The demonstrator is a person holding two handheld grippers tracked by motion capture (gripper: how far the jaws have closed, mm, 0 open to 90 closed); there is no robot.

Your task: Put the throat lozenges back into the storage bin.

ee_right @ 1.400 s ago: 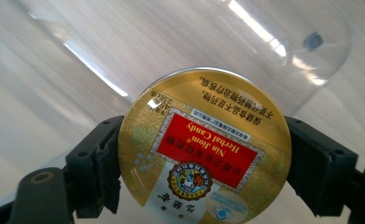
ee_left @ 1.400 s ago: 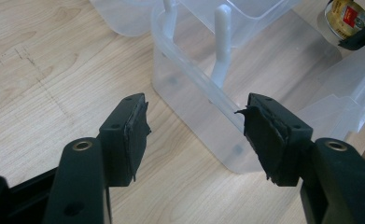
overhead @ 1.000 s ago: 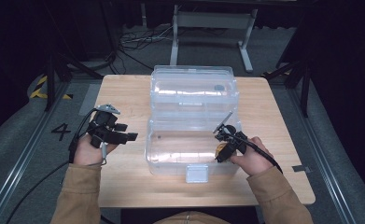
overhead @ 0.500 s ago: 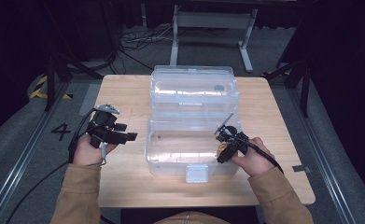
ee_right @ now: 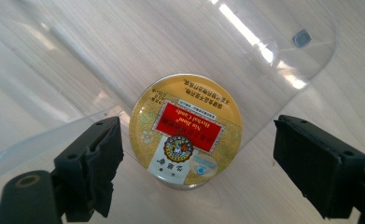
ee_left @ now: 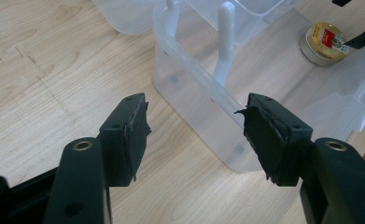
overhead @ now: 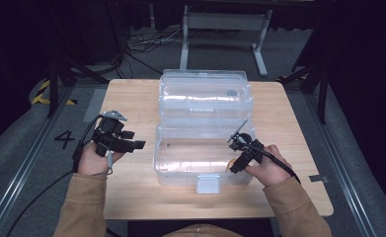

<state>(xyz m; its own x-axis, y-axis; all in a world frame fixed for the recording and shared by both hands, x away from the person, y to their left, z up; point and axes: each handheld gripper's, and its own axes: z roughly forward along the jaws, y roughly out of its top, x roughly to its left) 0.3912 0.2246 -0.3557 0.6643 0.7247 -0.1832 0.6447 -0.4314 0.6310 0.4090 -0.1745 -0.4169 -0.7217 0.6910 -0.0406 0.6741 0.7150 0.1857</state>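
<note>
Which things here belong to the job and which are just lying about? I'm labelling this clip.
In the job:
- round candy tin, lying in the box
- clear plastic box, lid open
- right gripper, open around the tin

Lying about:
- metal stand behind the table
- floor cables

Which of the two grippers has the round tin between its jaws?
The right gripper: its open jaws flank the gold tin inside the clear box. The left gripper faces the box's outer wall.

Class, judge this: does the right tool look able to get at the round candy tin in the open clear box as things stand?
Probably yes. The right tool is open, its jaws standing either side of the candy tin without touching it. Nothing lies between them, and the clear box is open on top.
</note>
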